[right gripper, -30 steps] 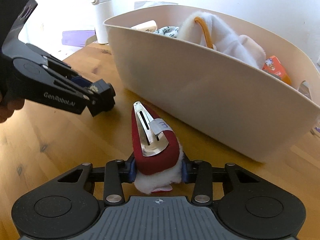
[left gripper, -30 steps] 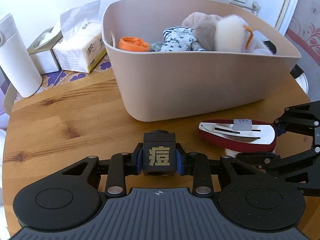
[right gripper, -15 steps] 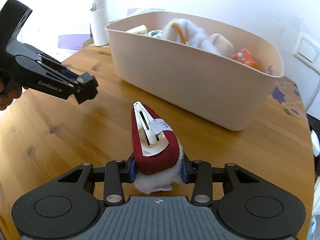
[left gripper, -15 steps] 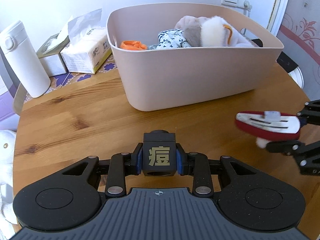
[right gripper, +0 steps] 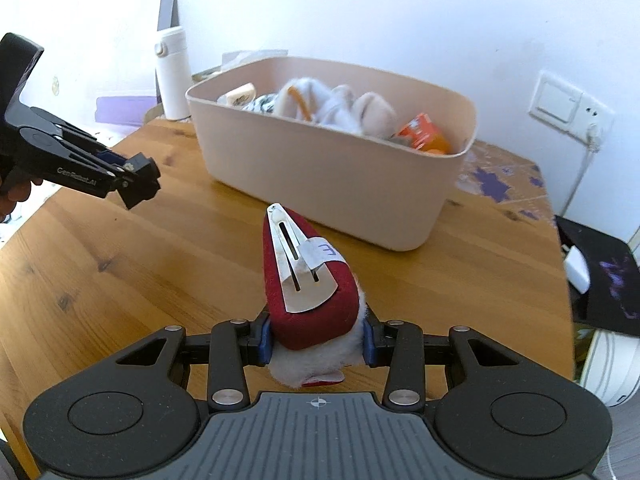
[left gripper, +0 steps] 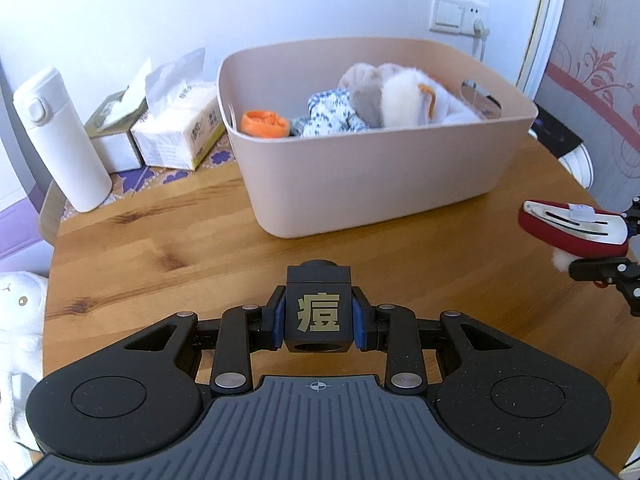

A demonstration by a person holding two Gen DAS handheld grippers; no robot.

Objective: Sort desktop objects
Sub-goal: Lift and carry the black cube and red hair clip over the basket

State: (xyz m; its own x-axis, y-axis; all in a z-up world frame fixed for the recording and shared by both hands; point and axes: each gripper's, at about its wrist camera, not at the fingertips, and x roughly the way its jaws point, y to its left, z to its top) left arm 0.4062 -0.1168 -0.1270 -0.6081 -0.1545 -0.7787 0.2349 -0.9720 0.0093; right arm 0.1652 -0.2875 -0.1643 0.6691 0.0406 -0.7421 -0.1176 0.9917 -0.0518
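Both claws have lifted away from the table (left gripper: 160,256) over the last second, and the view of the bin (left gripper: 372,184) has opened up: a second ago its near wall filled the pictures, now its whole rim and contents show from above. The left claw (left gripper: 319,320) is clenched on a small black block (left gripper: 319,308) with a gold character on its face, held clear of the wood. The right claw (right gripper: 316,340) is clenched on a red hair clip (right gripper: 308,280) with a silver metal back, a white fluffy trim and a small paper tag; it too hangs in the air, out to the right of the bin and near its front corner. The right claw has swung further off to the side than the left.

Both pickups look finished, and the carry toward the bin seems under way. The bin already holds soft toys, a patterned cloth and an orange thing, so the likely next step is to bring each piece over the rim and let go.
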